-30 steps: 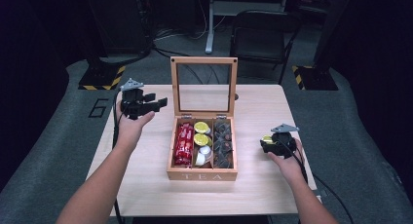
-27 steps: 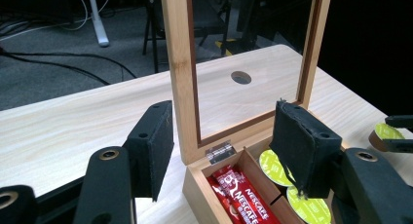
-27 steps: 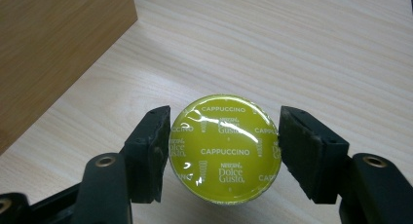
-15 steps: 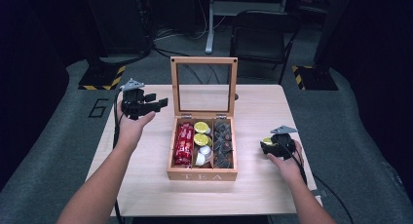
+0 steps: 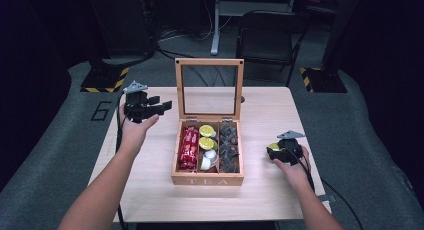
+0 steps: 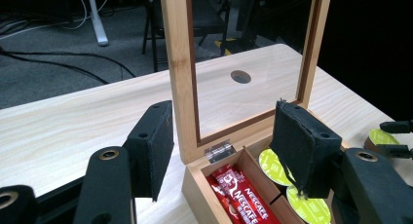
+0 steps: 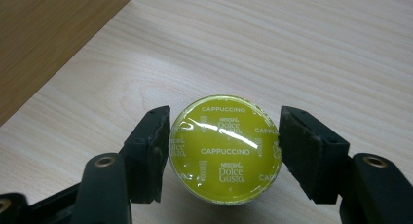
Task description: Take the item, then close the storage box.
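Each hand-held gripper is built of matte black parts. The left hand-held gripper is topped by a grey three-cornered plate, and a black cable is seen trailing from its rear. The right hand-held gripper is fitted with the same grey plate and a black cable behind it. In the gripper views, two blocky black jaws are faced with rough dark pads, and round brass-coloured screws are set behind them. Bare forearms are shown, with no sleeves.
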Tool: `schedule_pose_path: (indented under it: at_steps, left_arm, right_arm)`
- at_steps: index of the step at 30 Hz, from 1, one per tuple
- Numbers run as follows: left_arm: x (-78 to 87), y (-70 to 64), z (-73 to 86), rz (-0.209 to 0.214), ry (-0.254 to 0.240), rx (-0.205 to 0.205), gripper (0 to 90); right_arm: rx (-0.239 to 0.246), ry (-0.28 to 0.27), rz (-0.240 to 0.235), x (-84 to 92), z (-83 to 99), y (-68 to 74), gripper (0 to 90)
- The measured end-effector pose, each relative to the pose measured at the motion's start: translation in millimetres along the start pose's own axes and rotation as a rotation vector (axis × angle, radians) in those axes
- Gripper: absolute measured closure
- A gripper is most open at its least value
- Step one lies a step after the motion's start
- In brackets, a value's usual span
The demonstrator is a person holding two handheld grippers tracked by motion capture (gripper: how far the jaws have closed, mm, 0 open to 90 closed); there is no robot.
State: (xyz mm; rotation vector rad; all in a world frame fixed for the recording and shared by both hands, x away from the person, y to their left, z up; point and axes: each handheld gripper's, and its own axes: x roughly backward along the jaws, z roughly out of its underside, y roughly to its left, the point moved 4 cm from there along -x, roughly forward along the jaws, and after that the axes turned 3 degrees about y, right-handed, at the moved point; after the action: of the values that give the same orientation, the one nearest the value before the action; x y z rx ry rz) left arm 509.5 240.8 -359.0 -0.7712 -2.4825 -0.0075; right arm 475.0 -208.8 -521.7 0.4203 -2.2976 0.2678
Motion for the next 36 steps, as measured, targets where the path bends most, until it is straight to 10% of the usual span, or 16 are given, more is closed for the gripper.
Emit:
schedule_pose_path:
  at_steps: [21,36]
  left_arm:
    - [-2.4,-0.4,1.4,0.000,0.008,-0.004,40.6]
    - [-3.0,-1.0,1.1,-0.002,0.004,0.000,40.6]
  right_arm:
    - [0.027,-0.051,0.012,23.9,-18.6,1.3,31.4]
    - [0.091,-0.086,-0.086,45.9,-59.8,25.4,36.3]
